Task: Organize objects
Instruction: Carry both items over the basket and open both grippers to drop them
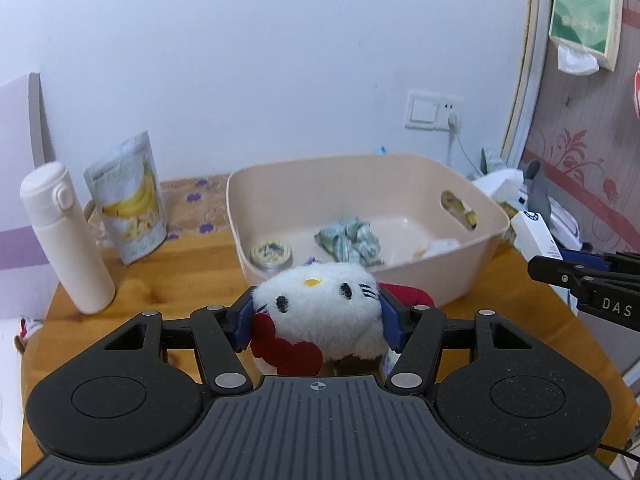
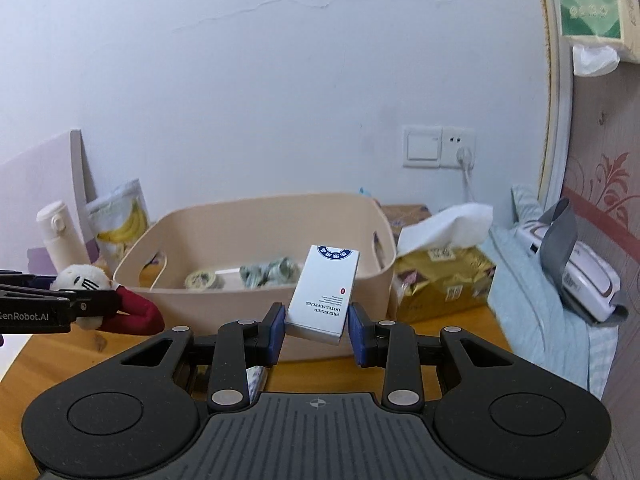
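- Clearly, my left gripper [image 1: 318,316] had its pads pressed into the plush cat [image 1: 320,312], held just before the near wall of the beige bin [image 1: 460,280].
- My right gripper [image 2: 316,330] pinched the white box [image 2: 324,292], tilted, at the bin's near right corner.
- I judged each needed lifting over the rim before release.
- Room was open above the bin; the tissue pack [image 2: 444,276] crowded its right wall, and the bottle [image 1: 64,240] stood well apart near the table's left edge.

Black hand-held gripper [image 1: 318,314], blue pads [image 1: 390,320], silver rivets.

A white wall [image 1: 240,60] carries a switch and socket plate [image 1: 434,112] with a plugged cord at about 1 o'clock. A green tissue pack [image 1: 584,8] hangs at 2 o'clock on patterned wallpaper [image 1: 580,152].
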### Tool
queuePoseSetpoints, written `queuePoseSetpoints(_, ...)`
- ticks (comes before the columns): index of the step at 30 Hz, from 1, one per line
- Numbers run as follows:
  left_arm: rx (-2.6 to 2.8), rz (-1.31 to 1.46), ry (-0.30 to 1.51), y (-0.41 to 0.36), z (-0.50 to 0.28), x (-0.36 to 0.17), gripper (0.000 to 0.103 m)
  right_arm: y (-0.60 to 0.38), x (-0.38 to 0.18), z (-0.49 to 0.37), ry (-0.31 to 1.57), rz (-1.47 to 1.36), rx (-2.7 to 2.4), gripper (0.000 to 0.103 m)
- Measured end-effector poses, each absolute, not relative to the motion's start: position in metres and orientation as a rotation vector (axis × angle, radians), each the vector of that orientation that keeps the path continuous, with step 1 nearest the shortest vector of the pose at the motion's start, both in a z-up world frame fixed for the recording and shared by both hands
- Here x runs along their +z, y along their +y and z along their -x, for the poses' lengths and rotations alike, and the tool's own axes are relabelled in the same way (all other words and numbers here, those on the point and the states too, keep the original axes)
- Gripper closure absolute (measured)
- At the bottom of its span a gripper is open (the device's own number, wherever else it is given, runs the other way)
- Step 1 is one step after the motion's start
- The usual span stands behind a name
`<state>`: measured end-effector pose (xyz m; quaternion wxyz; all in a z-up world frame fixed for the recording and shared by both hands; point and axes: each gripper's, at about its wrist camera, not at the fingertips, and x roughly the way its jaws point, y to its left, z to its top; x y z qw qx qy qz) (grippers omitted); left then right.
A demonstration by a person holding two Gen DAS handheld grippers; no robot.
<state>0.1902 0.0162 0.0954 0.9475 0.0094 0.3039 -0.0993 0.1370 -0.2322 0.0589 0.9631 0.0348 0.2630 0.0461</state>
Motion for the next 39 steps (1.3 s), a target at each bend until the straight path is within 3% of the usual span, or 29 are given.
queuePoseSetpoints(19, -0.211, -0.026, 0.536, -0.001, -0.254, 0.129, 0.041, -0.225, 0.074, -0.186, 0.476, -0.035, 0.085, 0.071)
queuePoseSetpoints(39, -0.196, -0.05, 0.741, -0.026, -0.33, 0.072, 0.041, -0.2, 0.047, -0.252, 0.586, 0.057, 0.073, 0.071)
